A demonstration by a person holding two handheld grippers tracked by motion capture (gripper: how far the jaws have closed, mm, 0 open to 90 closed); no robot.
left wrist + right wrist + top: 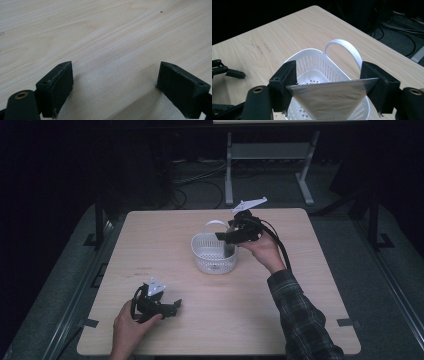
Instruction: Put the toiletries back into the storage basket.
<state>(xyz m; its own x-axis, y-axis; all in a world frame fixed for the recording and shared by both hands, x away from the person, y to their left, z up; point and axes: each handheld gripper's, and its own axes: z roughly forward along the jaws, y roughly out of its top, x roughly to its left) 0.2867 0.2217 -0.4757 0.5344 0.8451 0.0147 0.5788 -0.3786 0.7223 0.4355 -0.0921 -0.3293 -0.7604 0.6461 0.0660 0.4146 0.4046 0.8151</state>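
My right gripper (227, 237) (329, 72) is shut on a flat silvery pouch (329, 97), one jaw pressing on each side edge. The pouch hangs, narrowing downward, into a white perforated basket (214, 265) (312, 60) that stands on the middle of the wooden table (150, 235). The basket's looped white handle (347, 47) rises on its far side. My left gripper (175, 306) (115, 72) rests low over the table's near left part, open, with bare wood between its jaws. It also shows at the left edge of the right gripper view as black parts (227, 71).
Beyond the table's far edge stand a white metal stand (265, 155) and loose cables (200, 175) on a dark floor. Black frame posts (97, 215) flank the table's left and right sides. A plaid sleeve (305, 320) crosses the table's near right part.
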